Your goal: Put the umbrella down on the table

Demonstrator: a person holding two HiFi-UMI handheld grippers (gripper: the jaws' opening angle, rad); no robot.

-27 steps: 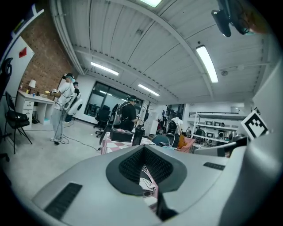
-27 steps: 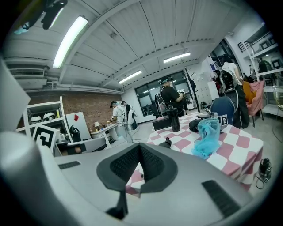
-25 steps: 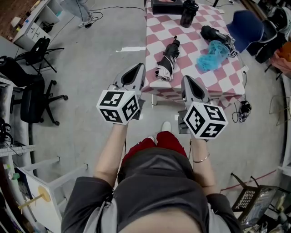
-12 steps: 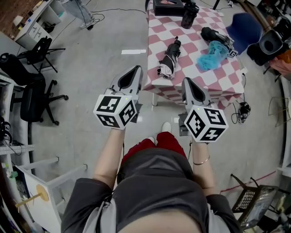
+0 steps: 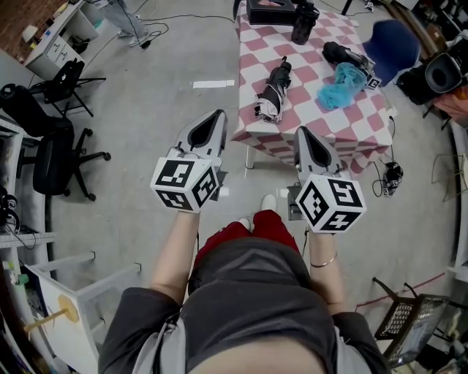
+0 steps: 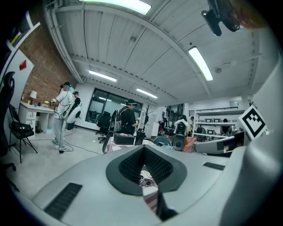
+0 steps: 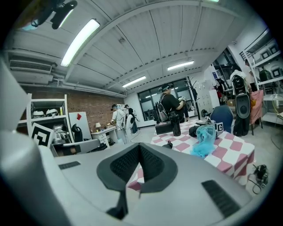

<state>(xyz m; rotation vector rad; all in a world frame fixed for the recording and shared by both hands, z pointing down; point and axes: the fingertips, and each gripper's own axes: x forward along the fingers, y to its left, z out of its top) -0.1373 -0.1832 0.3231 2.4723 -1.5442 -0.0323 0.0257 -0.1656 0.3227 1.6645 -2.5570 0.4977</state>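
The folded black umbrella [image 5: 272, 91] lies on the pink-and-white checked table [image 5: 322, 124], near its front left corner, with nothing holding it. My left gripper [image 5: 217, 115] hovers over the floor just short of the table's front edge, jaws shut and empty. My right gripper [image 5: 303, 132] floats beside it, also shut and empty. In the left gripper view the shut left gripper [image 6: 142, 149] frames a bit of the umbrella [image 6: 144, 181]. In the right gripper view the shut right gripper [image 7: 139, 148] points at the table [image 7: 230, 150], where the umbrella [image 7: 168, 144] shows.
On the table stand a black bottle [image 5: 303, 22] and a black case [image 5: 270, 11], with a teal cloth [image 5: 342, 84] and a dark bundle [image 5: 344, 55]. A blue chair [image 5: 395, 40] is behind it. Black office chairs [image 5: 58, 168] stand at left. People work in the background.
Both grippers have drawn back a little from the table toward the person, still shut. The umbrella has stayed in place on the table.
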